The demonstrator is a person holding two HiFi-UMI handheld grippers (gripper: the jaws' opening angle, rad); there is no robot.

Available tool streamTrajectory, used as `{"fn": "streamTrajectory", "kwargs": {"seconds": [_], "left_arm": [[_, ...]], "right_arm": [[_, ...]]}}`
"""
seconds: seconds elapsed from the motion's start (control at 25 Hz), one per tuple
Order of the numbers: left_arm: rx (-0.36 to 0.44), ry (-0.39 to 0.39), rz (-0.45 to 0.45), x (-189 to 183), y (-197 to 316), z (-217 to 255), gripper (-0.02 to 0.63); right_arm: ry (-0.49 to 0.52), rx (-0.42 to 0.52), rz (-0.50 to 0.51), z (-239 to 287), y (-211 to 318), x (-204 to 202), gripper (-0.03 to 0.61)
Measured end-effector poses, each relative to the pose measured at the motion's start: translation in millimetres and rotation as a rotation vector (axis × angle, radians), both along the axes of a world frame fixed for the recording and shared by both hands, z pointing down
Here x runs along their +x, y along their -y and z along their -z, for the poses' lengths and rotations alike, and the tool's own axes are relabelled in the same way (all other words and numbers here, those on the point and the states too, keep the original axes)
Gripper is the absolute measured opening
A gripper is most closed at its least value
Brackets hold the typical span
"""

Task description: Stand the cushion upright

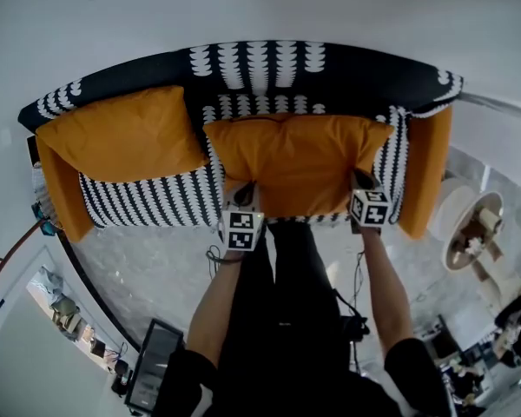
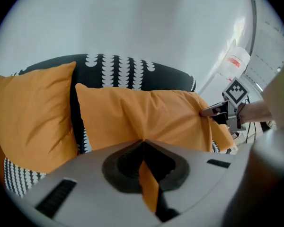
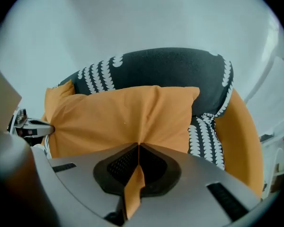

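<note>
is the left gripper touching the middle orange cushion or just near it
Touching. The left gripper view shows the left gripper shut on a fold of the middle orange cushion, fabric pinched between its jaws.

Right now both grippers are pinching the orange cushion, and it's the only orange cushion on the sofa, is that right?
Not quite. The left gripper and the right gripper are both pinching the orange cushion, but it is not the only one. The head view shows a second orange cushion leaning on the sofa, at the left end.
</note>
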State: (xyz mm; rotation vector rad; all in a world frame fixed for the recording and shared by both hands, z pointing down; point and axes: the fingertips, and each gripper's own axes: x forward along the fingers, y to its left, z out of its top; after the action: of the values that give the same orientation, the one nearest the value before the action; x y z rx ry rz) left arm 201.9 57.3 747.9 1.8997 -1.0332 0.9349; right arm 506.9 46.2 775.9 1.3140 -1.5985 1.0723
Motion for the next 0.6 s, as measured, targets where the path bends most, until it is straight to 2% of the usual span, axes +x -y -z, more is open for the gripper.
{"fn": "streamTrajectory", "kwargs": {"seconds": [0.16, 0.6], "left_arm": [[0.067, 0.012, 0.005, -13.4, 4.2, 20.6, 0.003], [0.256, -0.025, 0.070, -41.6, 52.3, 82.0, 0.003]], "right_arm": [[0.016, 0.051, 0.030, 25.0, 12.2, -16.9, 0.003], [0.056, 0.250, 0.031, 87.2, 65.4, -43.6, 0.002]]}}
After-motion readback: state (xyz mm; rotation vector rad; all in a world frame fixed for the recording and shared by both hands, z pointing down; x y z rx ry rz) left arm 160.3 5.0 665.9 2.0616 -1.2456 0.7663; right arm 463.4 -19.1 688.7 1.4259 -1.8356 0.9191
